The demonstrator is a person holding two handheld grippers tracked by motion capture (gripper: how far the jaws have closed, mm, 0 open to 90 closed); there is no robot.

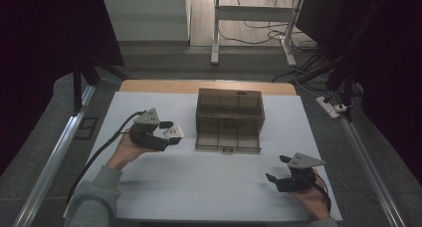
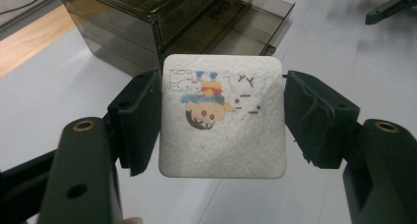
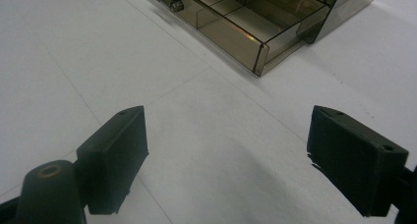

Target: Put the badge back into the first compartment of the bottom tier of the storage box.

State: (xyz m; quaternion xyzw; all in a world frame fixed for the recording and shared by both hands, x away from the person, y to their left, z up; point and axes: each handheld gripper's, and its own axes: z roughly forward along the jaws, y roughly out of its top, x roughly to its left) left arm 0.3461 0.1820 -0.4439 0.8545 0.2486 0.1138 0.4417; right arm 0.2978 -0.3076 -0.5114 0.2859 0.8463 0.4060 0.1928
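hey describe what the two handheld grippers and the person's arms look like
Both the left gripper and right gripper are black, each with two blocky fingers and a grey three-cornered plate on top. A black cable trails from the left one. The left arm wears a grey sleeve.

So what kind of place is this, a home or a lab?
Probably a lab or recording workspace: a white-covered table flanked by metal rails, dark curtains either side, loose cables and a power strip on the floor.

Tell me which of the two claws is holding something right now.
The left claw, beside the smoky drawer box, grips a white square pad with a cartoon print; the right claw hangs open over the bare white table.
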